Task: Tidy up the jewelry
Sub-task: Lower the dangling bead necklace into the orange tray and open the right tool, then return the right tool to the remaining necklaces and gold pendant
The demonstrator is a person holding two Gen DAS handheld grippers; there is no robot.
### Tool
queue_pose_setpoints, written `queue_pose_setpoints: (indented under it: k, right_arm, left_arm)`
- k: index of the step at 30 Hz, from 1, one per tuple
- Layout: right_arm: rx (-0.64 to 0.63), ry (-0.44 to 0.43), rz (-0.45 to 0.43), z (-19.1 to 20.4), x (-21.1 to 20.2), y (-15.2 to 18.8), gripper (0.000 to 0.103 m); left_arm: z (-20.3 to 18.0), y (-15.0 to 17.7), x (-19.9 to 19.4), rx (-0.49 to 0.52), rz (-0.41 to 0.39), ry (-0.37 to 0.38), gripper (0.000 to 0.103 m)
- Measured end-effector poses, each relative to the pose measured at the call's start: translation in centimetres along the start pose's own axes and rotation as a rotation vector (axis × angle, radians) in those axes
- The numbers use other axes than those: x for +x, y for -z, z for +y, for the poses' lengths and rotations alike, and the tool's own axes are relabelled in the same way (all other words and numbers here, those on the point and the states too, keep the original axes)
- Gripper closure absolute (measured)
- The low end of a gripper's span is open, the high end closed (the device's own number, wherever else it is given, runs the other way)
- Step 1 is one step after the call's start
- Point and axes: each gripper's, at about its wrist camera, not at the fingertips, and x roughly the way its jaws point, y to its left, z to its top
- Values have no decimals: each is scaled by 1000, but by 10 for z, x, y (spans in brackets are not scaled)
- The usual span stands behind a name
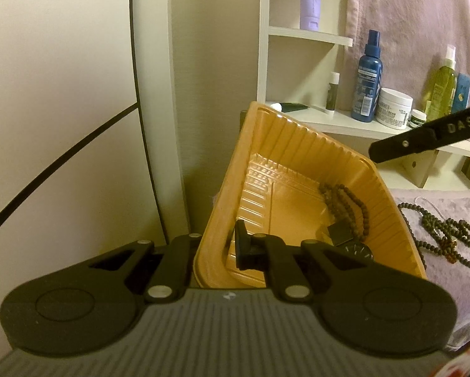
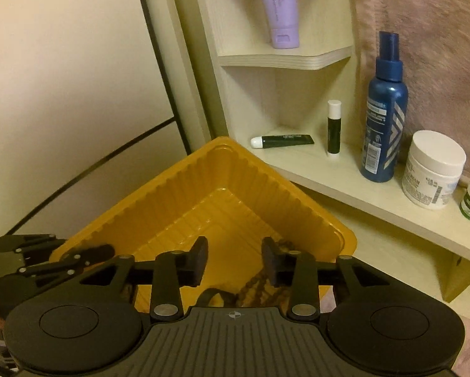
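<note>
– Count?
– One yellow tray (image 1: 301,169). Inside, by its right wall: one brown bead string (image 1: 345,207), one black watch (image 1: 357,251). Dark bead strands (image 1: 448,235), possibly two, lie on the cloth (image 1: 455,282) beside it.

– Grippers?
– Left gripper (image 1: 216,248) clamps the tray's near rim. Right gripper (image 2: 235,262) hovers over the tray, jaws parted, empty. One shelf (image 2: 376,194) of toiletries stands behind.

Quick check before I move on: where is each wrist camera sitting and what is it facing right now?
Left wrist: on the left gripper, at the yellow tray's near rim, facing the shelf; its own fingers show, clamped on the rim, plus the right gripper's tip upper right.
Right wrist: on the right gripper, above the tray, jaws open over the bead bracelet; left gripper visible lower left.
Shared: tray, blue spray bottle, white cream jar.
</note>
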Motion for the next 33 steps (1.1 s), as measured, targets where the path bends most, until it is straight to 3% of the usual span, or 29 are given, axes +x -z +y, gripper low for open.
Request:
queue_pose_setpoints:
  k: [14, 24, 33]
  right_arm:
    - [90, -3, -70, -25, -61, 30, 63]
    - [173, 145, -87, -73, -119, 60, 62]
    - [233, 253, -31, -102, -141, 99, 62]
  left_arm:
    - [-1, 0, -1, 4, 0, -9, 95]
    - [-1, 0, -1, 9, 0, -13, 95]
    - [-1, 0, -1, 16, 1, -19, 94]
